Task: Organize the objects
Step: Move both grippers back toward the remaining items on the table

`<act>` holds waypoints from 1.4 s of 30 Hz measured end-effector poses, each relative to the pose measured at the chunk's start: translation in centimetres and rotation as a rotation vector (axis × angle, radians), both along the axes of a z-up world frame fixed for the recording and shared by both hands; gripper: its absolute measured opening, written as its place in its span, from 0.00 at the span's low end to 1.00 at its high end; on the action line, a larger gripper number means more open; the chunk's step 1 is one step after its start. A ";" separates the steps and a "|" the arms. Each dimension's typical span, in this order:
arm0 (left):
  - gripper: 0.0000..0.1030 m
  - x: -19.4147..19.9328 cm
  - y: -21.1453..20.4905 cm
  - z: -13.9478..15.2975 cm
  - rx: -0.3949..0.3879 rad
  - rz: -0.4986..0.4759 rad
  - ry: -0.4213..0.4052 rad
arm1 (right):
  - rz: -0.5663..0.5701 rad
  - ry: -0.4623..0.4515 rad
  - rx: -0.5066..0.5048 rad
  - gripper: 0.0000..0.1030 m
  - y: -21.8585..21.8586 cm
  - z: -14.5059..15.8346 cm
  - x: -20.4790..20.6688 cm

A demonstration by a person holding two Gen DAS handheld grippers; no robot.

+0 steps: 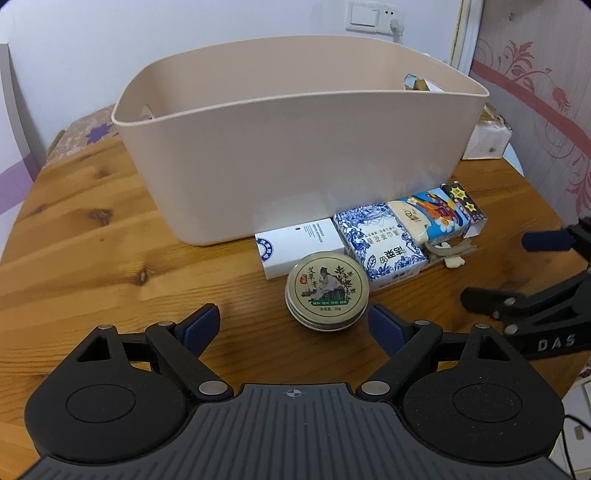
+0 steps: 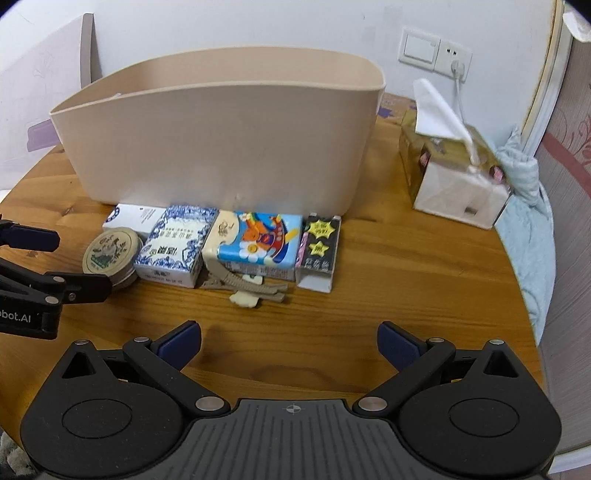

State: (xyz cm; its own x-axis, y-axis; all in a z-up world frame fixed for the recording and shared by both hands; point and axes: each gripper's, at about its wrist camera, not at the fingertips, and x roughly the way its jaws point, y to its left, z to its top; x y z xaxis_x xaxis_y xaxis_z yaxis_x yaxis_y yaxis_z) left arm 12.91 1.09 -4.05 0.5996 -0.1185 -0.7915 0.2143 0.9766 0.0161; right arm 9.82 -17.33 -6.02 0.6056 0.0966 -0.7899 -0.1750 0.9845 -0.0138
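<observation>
A tall beige bin (image 1: 295, 147) (image 2: 221, 140) stands on the round wooden table (image 1: 92, 240) (image 2: 424, 266). In front of it lies a row: a white box (image 1: 299, 240) (image 2: 135, 216), a round tin (image 1: 327, 286) (image 2: 110, 251), a blue-and-white tissue pack (image 1: 384, 243) (image 2: 177, 243), a cartoon tissue pack (image 1: 430, 216) (image 2: 258, 243), a black box with yellow stars (image 1: 465, 206) (image 2: 319, 247) and a beige hair clip (image 1: 448, 253) (image 2: 243, 288). My left gripper (image 1: 293, 328) is open just short of the tin. My right gripper (image 2: 290, 345) is open, nothing between its fingers, near the hair clip.
A tissue box (image 2: 454, 170) (image 1: 487, 136) with a sheet sticking up stands to the right of the bin. A wall switch and socket (image 2: 436, 55) (image 1: 373, 16) with a plugged cable are behind. A light blue cloth (image 2: 532, 206) lies at the table's right edge.
</observation>
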 end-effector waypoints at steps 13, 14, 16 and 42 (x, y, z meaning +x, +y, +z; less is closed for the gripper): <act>0.87 1.2 -0.4 -1.4 -0.013 0.014 0.026 | -0.010 -0.021 0.014 1.00 0.6 -1.0 0.2; 0.87 1.3 -0.4 -1.5 -0.011 0.014 0.023 | -0.013 -0.024 0.015 1.00 0.7 -1.0 0.2; 0.87 1.3 -0.5 -1.5 -0.005 0.018 0.015 | -0.019 -0.032 0.017 1.00 0.9 -1.1 0.4; 0.93 1.8 2.7 -1.8 -0.010 0.108 -0.022 | -0.078 -0.108 0.034 0.97 1.9 -1.6 1.1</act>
